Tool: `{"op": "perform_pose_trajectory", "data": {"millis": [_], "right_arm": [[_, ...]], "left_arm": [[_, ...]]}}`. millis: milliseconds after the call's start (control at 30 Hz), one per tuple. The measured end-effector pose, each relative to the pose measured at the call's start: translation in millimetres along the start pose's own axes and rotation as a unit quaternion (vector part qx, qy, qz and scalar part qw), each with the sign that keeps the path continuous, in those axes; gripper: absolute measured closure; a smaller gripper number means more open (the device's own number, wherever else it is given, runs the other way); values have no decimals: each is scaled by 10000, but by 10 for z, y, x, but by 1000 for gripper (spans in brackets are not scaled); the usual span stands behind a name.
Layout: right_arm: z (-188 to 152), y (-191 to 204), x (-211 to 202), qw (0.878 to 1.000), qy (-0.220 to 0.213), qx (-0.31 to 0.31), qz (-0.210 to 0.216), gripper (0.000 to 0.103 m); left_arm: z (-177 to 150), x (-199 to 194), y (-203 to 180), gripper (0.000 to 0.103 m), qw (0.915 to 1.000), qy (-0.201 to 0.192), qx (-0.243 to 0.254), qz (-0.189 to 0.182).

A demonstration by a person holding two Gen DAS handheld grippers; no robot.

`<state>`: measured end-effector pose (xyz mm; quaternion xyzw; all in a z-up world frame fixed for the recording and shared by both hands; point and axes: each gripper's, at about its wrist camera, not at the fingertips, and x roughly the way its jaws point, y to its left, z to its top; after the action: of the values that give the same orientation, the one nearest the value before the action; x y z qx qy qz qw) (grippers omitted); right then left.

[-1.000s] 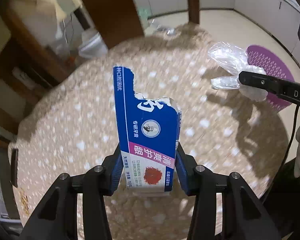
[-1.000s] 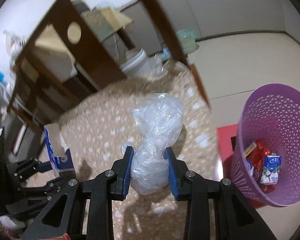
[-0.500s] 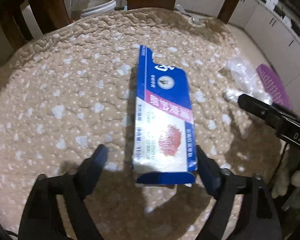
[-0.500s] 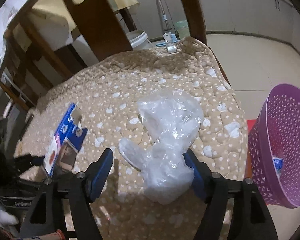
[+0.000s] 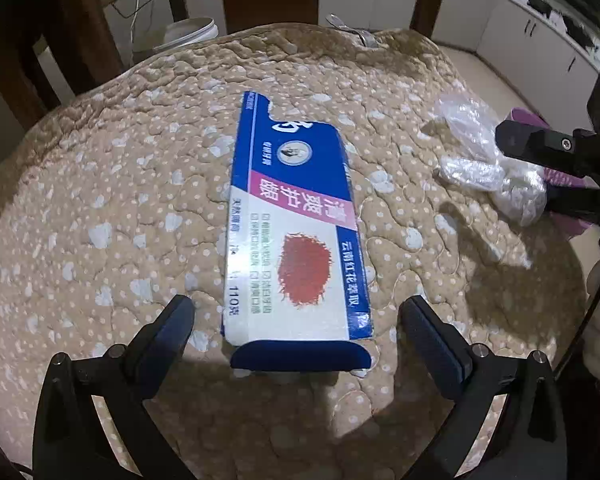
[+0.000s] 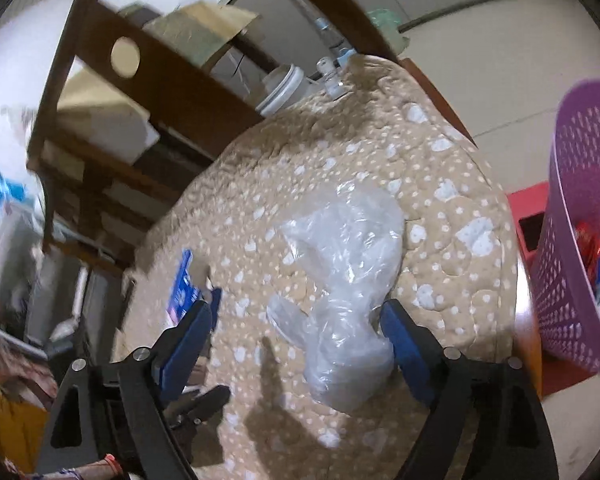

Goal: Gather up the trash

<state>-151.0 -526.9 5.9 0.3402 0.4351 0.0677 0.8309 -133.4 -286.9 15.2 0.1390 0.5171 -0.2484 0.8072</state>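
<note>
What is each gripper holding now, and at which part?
Nothing. The left gripper stands open around the toothpaste box; the right gripper stands open around the plastic bag.

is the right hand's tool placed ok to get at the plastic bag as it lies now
Probably yes. The right tool stands open with the plastic bag lying loose on the quilted cover between its fingers; its jaws have just been opening, and nothing blocks them from closing again.

Left gripper (image 5: 296,320), right gripper (image 6: 296,328) agape
</note>
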Motion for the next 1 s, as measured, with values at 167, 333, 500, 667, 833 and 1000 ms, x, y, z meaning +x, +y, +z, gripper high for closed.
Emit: {"op": "perform_pose_trajectory", "data": {"millis": [167,333,500,667,833,1000], "right_arm": [[-26,67,12,9991,-15,-172,-383,27],[-4,-46,-38,9979,-61,35,-644,62],[3,-63,-108,9977,-140,53,-655,70],[14,34,-237,9970,-362,-152,-668,71],[50,71,-420,9951,-654,-222,-709,71],[35,66,-653,9897,-1021,-340,-941,71]], "left_arm": [[118,-126,20,0,9995,20,-92,297],[253,-142,18,0,9990,-82,-24,431],[295,38,44,24,9990,183,-389,152],[324,-176,25,56,9989,-53,-427,158],[351,-531,-39,56,9982,-449,-385,90],[410,-735,-233,56,9977,-669,-142,6]]}}
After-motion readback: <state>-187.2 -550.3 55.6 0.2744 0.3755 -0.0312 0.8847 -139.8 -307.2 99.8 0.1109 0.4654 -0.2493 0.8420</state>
